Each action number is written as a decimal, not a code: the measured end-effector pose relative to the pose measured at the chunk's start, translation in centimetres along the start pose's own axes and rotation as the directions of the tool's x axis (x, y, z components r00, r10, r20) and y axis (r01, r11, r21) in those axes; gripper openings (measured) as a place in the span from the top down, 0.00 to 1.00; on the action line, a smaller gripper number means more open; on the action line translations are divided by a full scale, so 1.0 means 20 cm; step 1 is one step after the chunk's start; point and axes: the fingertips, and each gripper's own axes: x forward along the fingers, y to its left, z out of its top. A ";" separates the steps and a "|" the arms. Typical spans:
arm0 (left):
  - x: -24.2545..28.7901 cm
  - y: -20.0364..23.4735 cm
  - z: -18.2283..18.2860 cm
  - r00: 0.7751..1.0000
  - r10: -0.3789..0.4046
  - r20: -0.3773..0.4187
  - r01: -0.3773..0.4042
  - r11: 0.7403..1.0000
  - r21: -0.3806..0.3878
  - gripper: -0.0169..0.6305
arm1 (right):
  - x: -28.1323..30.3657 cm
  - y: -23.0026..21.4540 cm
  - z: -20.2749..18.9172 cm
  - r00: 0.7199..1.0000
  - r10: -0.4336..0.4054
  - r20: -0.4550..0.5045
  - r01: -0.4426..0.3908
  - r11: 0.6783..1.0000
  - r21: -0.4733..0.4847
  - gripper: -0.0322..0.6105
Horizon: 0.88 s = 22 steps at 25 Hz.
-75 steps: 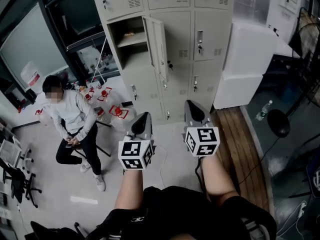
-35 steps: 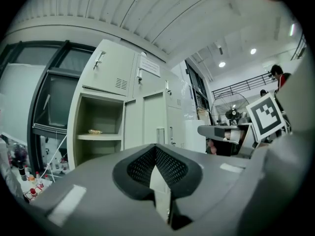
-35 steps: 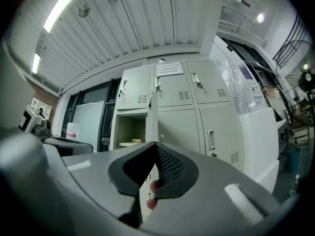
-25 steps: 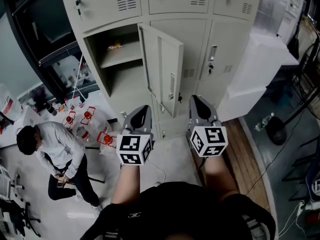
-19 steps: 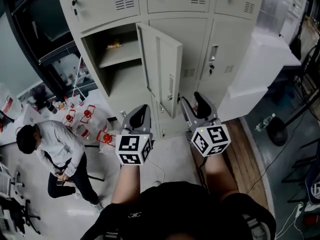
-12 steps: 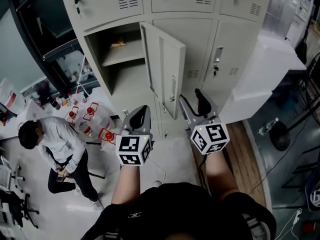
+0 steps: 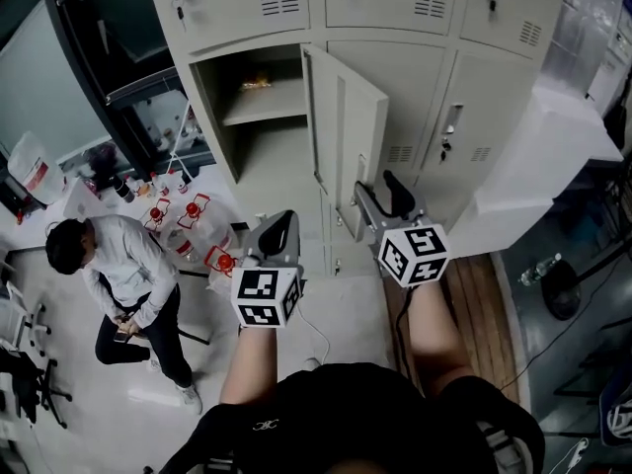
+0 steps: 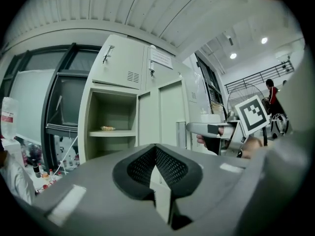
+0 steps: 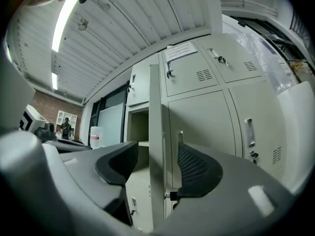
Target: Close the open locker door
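At the lockers: a grey bank [image 7: 415, 28] fills the top of the head view, and both grippers are held out level toward it.
Door [image 7: 348, 131]: open, swung out from a middle-row compartment and hinged on that compartment's right side. Its free edge comes toward the right gripper.
Compartment [image 7: 259, 131]: stands open, with one shelf across it. A small thing lies on the shelf, too small to tell what.
Right gripper [image 7: 382, 191]: jaws wide apart, having just been opening. The right gripper view shows the door's free edge upright between them. A gap shows on each side and neither pad presses on it, so nothing is gripped.
Left gripper [image 7: 280, 227]: jaws together with nothing between them. It sits below and left of the door, apart from it, and faces the compartment.
Neighbouring doors: all others in view are shut, each with a handle and vent slots.
Person [image 7: 123, 270]: stands on the pale floor at the left, well apart from the lockers, in a light top and dark trousers, hands together in front.
Bottles [image 7: 193, 210]: red-capped, clustered on the floor between that person and the lockers.
White box [image 7: 553, 156]: just beside the bank, on its right.
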 end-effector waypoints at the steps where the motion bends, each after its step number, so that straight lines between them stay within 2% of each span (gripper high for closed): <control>1: 0.00 0.01 0.00 1.000 0.005 -0.002 -0.005 1.000 0.001 0.97 | 0.02 0.00 -0.01 1.000 0.005 -0.013 -0.005 1.000 -0.003 0.58; 6: -0.03 0.05 -0.02 0.999 0.036 -0.010 -0.036 0.999 0.001 0.97 | 0.10 -0.03 -0.07 0.998 0.002 -0.065 -0.002 1.000 -0.008 0.59; 7: -0.03 0.06 -0.02 0.999 0.042 -0.011 -0.042 0.999 0.000 0.97 | 0.11 -0.03 -0.08 0.997 0.004 -0.071 -0.005 1.000 -0.007 0.63; 8: -0.04 0.07 -0.02 0.999 0.047 -0.012 -0.047 0.999 -0.001 0.97 | 0.11 -0.04 -0.08 0.997 0.002 -0.073 -0.002 1.000 -0.010 0.73; 9: -0.04 0.07 -0.02 0.999 0.052 -0.013 -0.052 0.999 -0.001 0.97 | 0.11 -0.04 -0.08 0.997 -0.007 -0.071 0.006 1.000 -0.016 0.77; 13: -0.06 0.10 -0.04 0.997 0.073 -0.019 -0.073 0.997 -0.003 0.97 | 0.12 -0.04 -0.09 0.997 -0.003 -0.075 0.001 1.000 -0.026 0.77; 22: -0.13 0.12 -0.07 0.992 0.120 -0.030 -0.120 0.993 -0.007 0.97 | 0.14 0.11 -0.10 0.990 0.102 -0.100 -0.106 0.994 -0.038 0.74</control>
